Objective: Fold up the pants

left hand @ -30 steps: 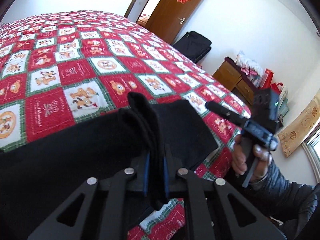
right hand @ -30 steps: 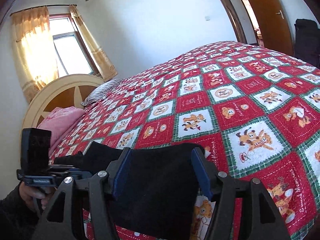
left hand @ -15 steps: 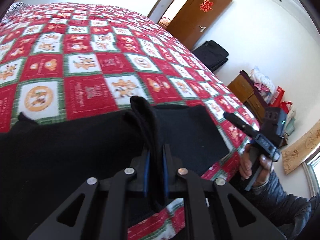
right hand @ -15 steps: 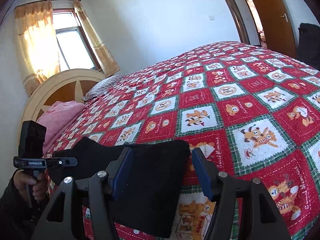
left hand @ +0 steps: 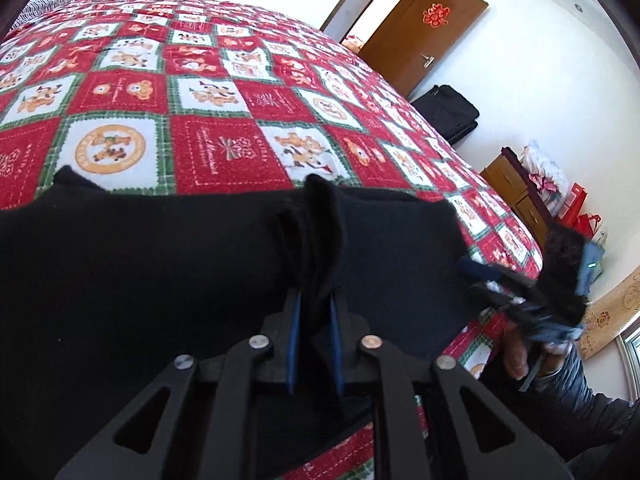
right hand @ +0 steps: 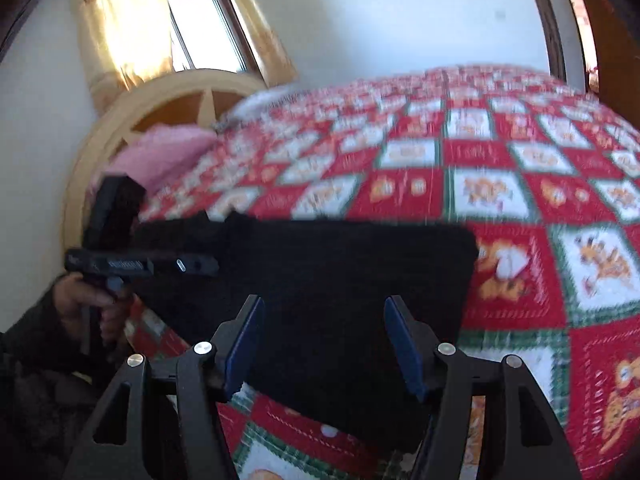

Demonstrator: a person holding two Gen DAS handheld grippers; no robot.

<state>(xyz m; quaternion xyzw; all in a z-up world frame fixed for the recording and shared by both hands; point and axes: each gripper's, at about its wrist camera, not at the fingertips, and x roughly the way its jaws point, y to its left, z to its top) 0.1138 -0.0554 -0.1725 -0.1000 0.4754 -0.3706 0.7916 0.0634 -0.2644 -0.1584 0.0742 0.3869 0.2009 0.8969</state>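
Black pants point(left hand: 140, 264) lie folded on the red patchwork bedspread point(left hand: 224, 148) near its front edge. My left gripper point(left hand: 314, 300) is shut on a bunched ridge of the pants' fabric. My right gripper point(right hand: 324, 316) is open with blue pads wide apart, hovering above the flat end of the pants point(right hand: 340, 264). The right gripper also shows in the left wrist view point(left hand: 532, 292), beside the pants' right end. The left gripper shows in the right wrist view point(right hand: 160, 264), at the pants' left end.
A wooden headboard point(right hand: 132, 120) and pink pillow point(right hand: 160, 156) lie at the bed's head. A brown door point(left hand: 424, 40), black bag point(left hand: 448, 112) and wooden cabinet point(left hand: 516, 188) stand along the wall beyond the bed's foot.
The left gripper carried the gripped fabric forward and lowered it, so the pants now spread wider. The right gripper swung left and down over the pants, staying open.
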